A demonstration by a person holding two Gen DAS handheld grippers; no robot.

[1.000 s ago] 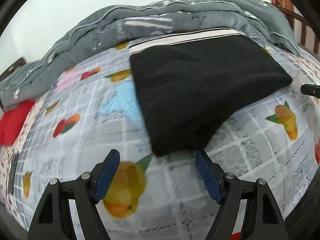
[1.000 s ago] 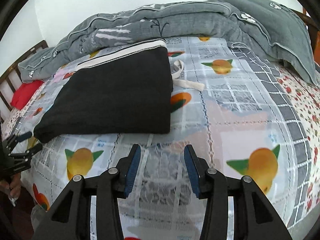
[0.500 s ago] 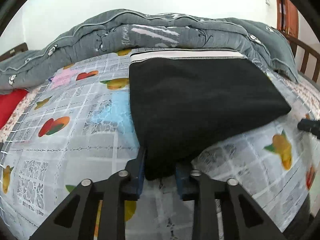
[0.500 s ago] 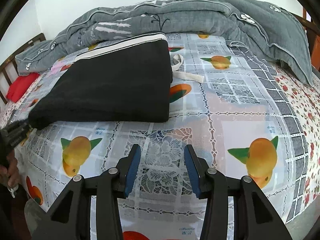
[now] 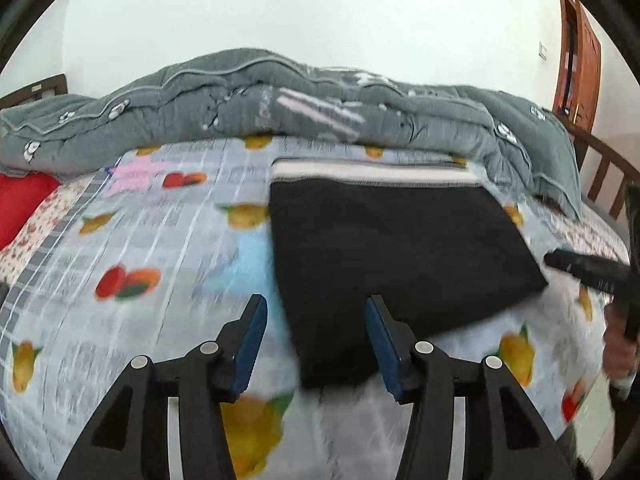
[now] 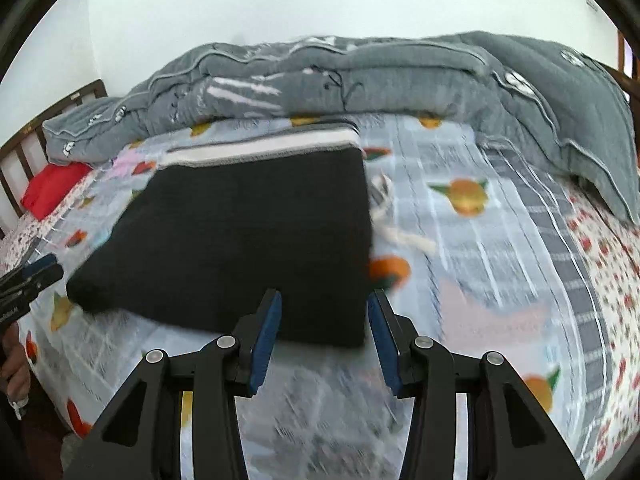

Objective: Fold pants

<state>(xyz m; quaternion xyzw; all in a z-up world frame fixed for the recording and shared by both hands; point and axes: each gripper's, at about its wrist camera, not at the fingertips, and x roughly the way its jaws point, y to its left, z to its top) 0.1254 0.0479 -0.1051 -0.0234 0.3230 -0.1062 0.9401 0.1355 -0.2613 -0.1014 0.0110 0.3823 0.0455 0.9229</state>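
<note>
Pants (image 5: 392, 248) lie as a folded black rectangle on the fruit-print bedsheet (image 5: 132, 248), centre-right of the left wrist view and centre-left of the right wrist view, with the white-striped waistband (image 6: 260, 150) at the far edge, near the grey quilt (image 5: 248, 104) along the top of the frame. My left gripper (image 5: 316, 340) has its fingers spread apart, empty, with the near left corner of the fabric lying between them at the lower centre of the frame. My right gripper (image 6: 324, 332) is likewise spread and empty, straddling the near right corner in the lower centre of its view. Whether any pad touches the cloth I cannot tell; both frames are motion-blurred. Handling judgement: the fabric looks thick, soft and matte, probably a knit, so I expect it to be light, limp, non-slippery and not fragile. It should drape and sag away from any grip point, and stacked layers may slide apart if only the top one is pinched. Recommended hold: close each pair of fingers over the full thickness at the two near corners, keeping both grips level so the edge stays straight. A white drawstring (image 6: 400, 236) trails from the right side of the pants in the right wrist view; I would keep it clear of the fold line.
</note>
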